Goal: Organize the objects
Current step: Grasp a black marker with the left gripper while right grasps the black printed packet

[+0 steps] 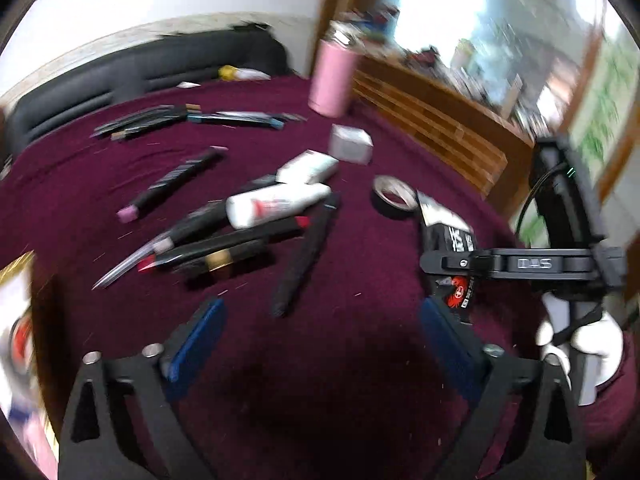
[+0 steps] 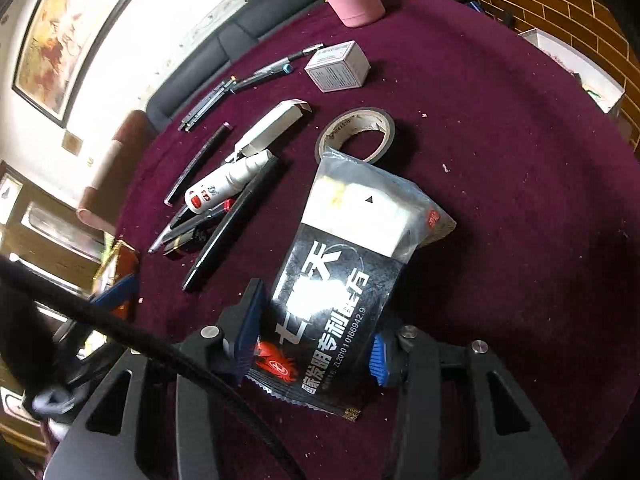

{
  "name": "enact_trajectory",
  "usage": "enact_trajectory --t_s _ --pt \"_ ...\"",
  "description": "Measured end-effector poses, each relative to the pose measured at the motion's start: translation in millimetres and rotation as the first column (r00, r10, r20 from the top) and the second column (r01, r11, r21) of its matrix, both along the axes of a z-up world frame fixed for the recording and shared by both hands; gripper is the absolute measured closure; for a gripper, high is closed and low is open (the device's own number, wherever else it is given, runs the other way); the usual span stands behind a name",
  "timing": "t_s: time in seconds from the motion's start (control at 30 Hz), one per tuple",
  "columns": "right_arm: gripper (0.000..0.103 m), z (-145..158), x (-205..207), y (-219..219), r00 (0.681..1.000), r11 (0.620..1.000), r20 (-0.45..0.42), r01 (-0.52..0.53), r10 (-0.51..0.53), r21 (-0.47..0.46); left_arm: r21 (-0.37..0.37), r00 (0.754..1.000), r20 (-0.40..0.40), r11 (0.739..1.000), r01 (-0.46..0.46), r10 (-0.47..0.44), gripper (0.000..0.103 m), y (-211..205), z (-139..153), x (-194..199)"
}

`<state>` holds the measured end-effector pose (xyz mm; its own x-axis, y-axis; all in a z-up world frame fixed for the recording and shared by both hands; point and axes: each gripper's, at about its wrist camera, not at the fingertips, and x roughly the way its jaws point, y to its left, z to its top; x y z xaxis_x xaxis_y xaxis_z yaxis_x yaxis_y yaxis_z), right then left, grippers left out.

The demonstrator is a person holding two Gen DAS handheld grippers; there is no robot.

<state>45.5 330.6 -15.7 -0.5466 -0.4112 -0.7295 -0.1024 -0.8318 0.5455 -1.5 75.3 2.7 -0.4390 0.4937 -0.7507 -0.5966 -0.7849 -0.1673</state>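
The right hand-held gripper (image 2: pixel 312 336) pinches the soft, crinkly, light foil packet (image 2: pixel 352 256) by its near end; the left hand-held gripper (image 1: pixel 320 344) gapes empty

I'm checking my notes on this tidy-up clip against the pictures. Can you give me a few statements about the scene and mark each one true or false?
1. The right gripper has the black and clear packet between its fingers. True.
2. The left gripper holds a pen. False: its jaws stand wide apart with only the maroon cloth between them.
3. The tape roll lies flat beside the packet's far end. True.
4. The pink bottle lies on its side. False: it stands upright at the far edge.
5. The small white box sits on top of the tape roll. False: it rests on the cloth, apart from the roll.
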Motion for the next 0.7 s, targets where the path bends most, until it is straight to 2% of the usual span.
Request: enact_trajectory --t_s 0.07,0.13,0.17,0.3,0.4,0.57,0.6,0.67,0.7 --pt "0.058 0.5 -0.6 -2.7 1.0 1.0 -0.01 -0.009 0.009 0.006 -0.072 0.998 0.028 0.995 0.063 -0.061 0.044 24.3 -11.4 -14.6" --pt "0.057 1.2 -1.6 -6.4 1.0 1.0 -0.022 -0.021 0.021 0.022 -0.137 0.995 0.036 0.986 0.092 -0.088 0.05 38.2 -21.5 -25.4" --pt "0.057 1.4 -2.5 -7.6 0.999 0.999 -0.026 -0.024 0.025 0.026 -0.163 0.995 0.019 0.982 0.096 -0.094 0.05 43.1 -24.0 -29.9" --pt "0.057 0.6 -4.5 -8.4 0.999 0.999 -0.042 -0.03 0.031 0.02 -0.202 0.987 0.073 0.967 0.157 -0.145 0.05 59.1 -37.7 -43.6" --pt "0.057 -0.2 -5.3 -8.0 0.998 0.999 -0.051 -0.038 0.039 0.012 -0.253 0.983 0.035 0.95 0.186 -0.183 0.049 72.8 -38.8 -43.5" --pt "0.057 -0.5 -6.2 -10.3 0.997 0.999 -0.067 -0.041 0.043 0.032 -0.235 0.99 0.014 0.962 0.137 -0.137 0.049 85.8 -40.3 -48.3" --pt "0.057 -0.6 -5.6 -9.6 0.997 0.998 -0.068 -0.042 0.044 0.036 -0.231 0.991 0.011 0.964 0.129 -0.13 0.053 85.7 -40.1 -46.0" --pt "0.057 -0.1 -5.6 -10.3 0.997 0.998 -0.07 -0.042 0.045 0.045 -0.225 0.991 0.009 0.965 0.134 -0.135 0.092 83.9 -36.6 -38.5" --pt "0.057 0.3 -5.3 -11.0 0.996 0.998 -0.071 -0.043 0.046 0.054 -0.212 0.991 0.031 0.969 0.13 -0.127 0.092 80.9 -34.9 -34.7"
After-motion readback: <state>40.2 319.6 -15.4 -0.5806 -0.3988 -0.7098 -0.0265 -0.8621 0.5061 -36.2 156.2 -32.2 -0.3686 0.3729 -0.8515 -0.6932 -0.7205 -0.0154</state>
